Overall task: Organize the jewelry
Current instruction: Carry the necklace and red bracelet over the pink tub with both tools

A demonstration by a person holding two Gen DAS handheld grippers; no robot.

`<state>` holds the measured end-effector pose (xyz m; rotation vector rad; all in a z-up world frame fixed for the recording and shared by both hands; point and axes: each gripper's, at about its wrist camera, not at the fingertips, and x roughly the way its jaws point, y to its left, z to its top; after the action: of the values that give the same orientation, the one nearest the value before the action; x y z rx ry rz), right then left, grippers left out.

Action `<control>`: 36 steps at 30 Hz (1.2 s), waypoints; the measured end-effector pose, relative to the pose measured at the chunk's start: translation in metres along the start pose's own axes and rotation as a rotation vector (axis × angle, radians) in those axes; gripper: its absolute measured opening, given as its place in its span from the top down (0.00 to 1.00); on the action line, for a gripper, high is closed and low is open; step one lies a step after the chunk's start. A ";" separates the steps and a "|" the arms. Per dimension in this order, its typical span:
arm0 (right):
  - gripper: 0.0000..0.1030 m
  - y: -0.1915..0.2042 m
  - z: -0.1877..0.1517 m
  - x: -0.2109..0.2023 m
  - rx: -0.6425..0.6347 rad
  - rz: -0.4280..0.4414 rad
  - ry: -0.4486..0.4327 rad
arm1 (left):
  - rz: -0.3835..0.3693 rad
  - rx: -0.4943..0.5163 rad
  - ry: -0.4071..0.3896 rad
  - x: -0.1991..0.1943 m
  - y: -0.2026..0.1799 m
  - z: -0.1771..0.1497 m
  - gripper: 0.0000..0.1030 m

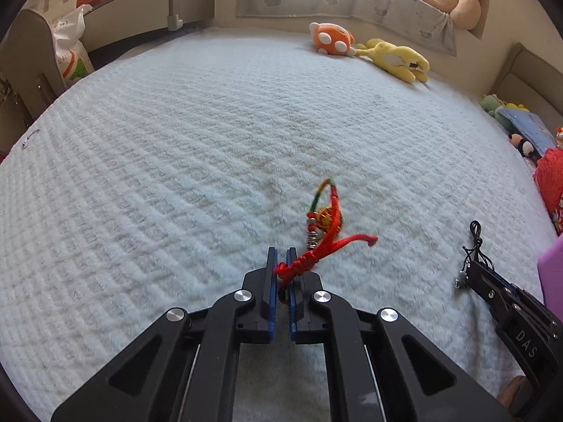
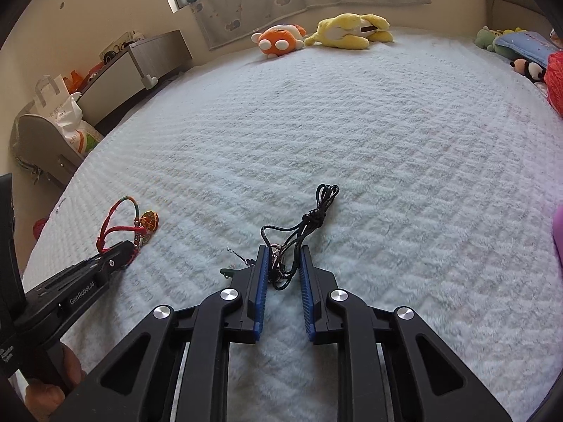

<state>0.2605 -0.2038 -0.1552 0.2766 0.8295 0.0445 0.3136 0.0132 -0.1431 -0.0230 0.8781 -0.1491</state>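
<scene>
My left gripper (image 1: 281, 251) is shut on the knotted end of a red cord bracelet (image 1: 336, 242). The bracelet's beads and round gold charm (image 1: 325, 218) stick out ahead of the fingers, just above the pale bed cover (image 1: 158, 176). The right wrist view shows the same bracelet (image 2: 112, 225) at the left gripper's (image 2: 123, 249) tip. My right gripper (image 2: 283, 251) is narrowly shut on a black cord necklace (image 2: 316, 214) whose metal ring sits between the blue pads. In the left wrist view the right gripper (image 1: 471, 267) carries that cord (image 1: 475, 235), and a small silver pendant (image 1: 460, 280) hangs below it.
An orange plush (image 1: 332, 38) and a yellow plush (image 1: 397, 58) lie at the far edge of the bed. More toys and a red bundle (image 1: 549, 183) crowd the right side beside a purple box (image 1: 552, 274). A small dark green piece (image 2: 227, 272) lies by my right gripper.
</scene>
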 end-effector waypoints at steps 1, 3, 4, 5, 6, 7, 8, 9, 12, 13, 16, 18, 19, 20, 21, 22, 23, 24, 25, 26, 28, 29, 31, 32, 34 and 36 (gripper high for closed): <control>0.85 0.001 -0.005 -0.006 -0.007 0.000 -0.001 | 0.001 0.012 -0.003 -0.005 -0.002 -0.006 0.94; 0.87 0.007 -0.018 -0.015 -0.031 0.001 0.006 | -0.002 0.025 -0.003 -0.015 -0.005 -0.017 0.94; 0.88 0.011 -0.025 -0.020 -0.045 -0.001 0.014 | -0.007 0.023 0.001 -0.019 -0.004 -0.022 0.94; 0.89 0.014 -0.033 -0.024 -0.058 -0.001 0.021 | -0.012 0.017 0.008 -0.024 -0.003 -0.028 0.94; 0.89 0.017 -0.041 -0.030 -0.069 -0.002 0.023 | -0.015 0.014 0.011 -0.029 -0.003 -0.034 0.94; 0.89 0.018 -0.048 -0.037 -0.073 0.002 0.023 | -0.017 0.013 0.012 -0.034 -0.003 -0.039 0.94; 0.90 0.019 -0.055 -0.044 -0.071 0.012 0.023 | -0.019 0.014 0.012 -0.040 -0.003 -0.046 0.94; 0.91 0.019 -0.063 -0.051 -0.069 0.017 0.025 | -0.020 0.016 0.011 -0.047 -0.003 -0.052 0.94; 0.93 0.020 -0.083 -0.069 -0.071 0.024 0.043 | -0.031 0.023 0.024 -0.066 -0.005 -0.072 0.95; 0.93 0.021 -0.089 -0.076 -0.073 0.027 0.049 | -0.032 0.030 0.030 -0.073 -0.006 -0.078 0.94; 0.94 0.023 -0.107 -0.099 -0.073 0.042 0.069 | -0.038 0.045 0.052 -0.094 -0.010 -0.098 0.95; 0.94 0.024 -0.118 -0.117 -0.070 0.052 0.084 | -0.049 0.044 0.069 -0.108 -0.013 -0.107 0.95; 0.95 0.025 -0.123 -0.126 -0.069 0.056 0.089 | -0.056 0.041 0.077 -0.116 -0.015 -0.111 0.94; 0.95 0.025 -0.127 -0.137 -0.067 0.061 0.092 | -0.066 0.036 0.083 -0.124 -0.017 -0.114 0.94; 0.95 0.025 -0.130 -0.147 -0.067 0.064 0.093 | -0.077 0.033 0.085 -0.132 -0.019 -0.117 0.94; 0.95 0.026 -0.131 -0.157 -0.070 0.066 0.091 | -0.084 0.034 0.084 -0.140 -0.022 -0.119 0.94; 0.95 0.026 -0.132 -0.168 -0.075 0.064 0.086 | -0.092 0.036 0.084 -0.149 -0.025 -0.121 0.94; 0.95 0.026 -0.132 -0.180 -0.079 0.064 0.079 | -0.101 0.041 0.083 -0.158 -0.029 -0.124 0.94; 0.95 0.026 -0.131 -0.191 -0.081 0.064 0.071 | -0.109 0.048 0.080 -0.167 -0.034 -0.125 0.94; 0.95 0.026 -0.130 -0.202 -0.082 0.061 0.063 | -0.116 0.055 0.075 -0.176 -0.039 -0.126 0.94; 0.95 0.026 -0.126 -0.222 -0.084 0.057 0.044 | -0.133 0.068 0.062 -0.196 -0.048 -0.129 0.94; 0.95 0.026 -0.125 -0.232 -0.085 0.052 0.033 | -0.140 0.074 0.054 -0.204 -0.052 -0.129 0.94; 0.95 0.027 -0.123 -0.251 -0.087 0.044 0.015 | -0.151 0.087 0.042 -0.221 -0.061 -0.129 0.94; 0.95 0.026 -0.122 -0.260 -0.088 0.041 0.005 | -0.156 0.095 0.036 -0.230 -0.065 -0.129 0.94; 0.95 0.025 -0.118 -0.279 -0.090 0.035 -0.016 | -0.166 0.118 0.019 -0.248 -0.074 -0.128 0.94; 0.95 0.021 -0.113 -0.296 -0.090 0.031 -0.036 | -0.174 0.145 -0.005 -0.262 -0.087 -0.120 0.94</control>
<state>-0.0206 -0.2011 -0.0084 0.2051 0.7850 0.1053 0.0468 -0.0314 -0.0124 0.0356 0.8584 -0.3752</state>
